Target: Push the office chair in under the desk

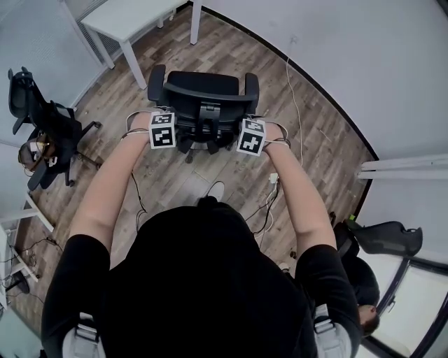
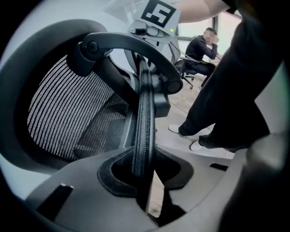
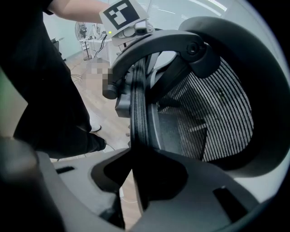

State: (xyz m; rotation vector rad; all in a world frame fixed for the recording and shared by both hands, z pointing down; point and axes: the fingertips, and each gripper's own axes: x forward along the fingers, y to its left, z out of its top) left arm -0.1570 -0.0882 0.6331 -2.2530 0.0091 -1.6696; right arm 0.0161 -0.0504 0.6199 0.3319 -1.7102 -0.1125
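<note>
Head view showed the office chair (image 1: 203, 98) standing on the wood floor (image 1: 231, 56), near the white desk (image 1: 129, 17) but with its seat not yet under the top, so the push was judged unfinished. Several faults could be expected from that position. The chair appeared to be offset to the right of the opening, so the left armrest (image 1: 156, 82) or the base might be caught on the desk leg (image 1: 133, 64) if the line were not corrected. Because the chair was held only by the thin backrest rim (image 2: 144, 113), uneven pressure from the two sides might swivel the seat on its column, or the rim might slip out of the jaws. The loose cables (image 1: 269, 203) on the floor lay behind the chair, near the person's feet, and were judged a tripping risk rather than an obstacle to the castors. As for the pose, both forearms were stretched forward side by side, and each gripper was pointed steeply down onto the top of the backrest. The left gripper (image 2: 145, 168) was clamped on the rim at the chair's left side, with the mesh edge pinched between its pads. The right gripper (image 3: 138, 174) was likewise closed on the same rim at the right side.
</note>
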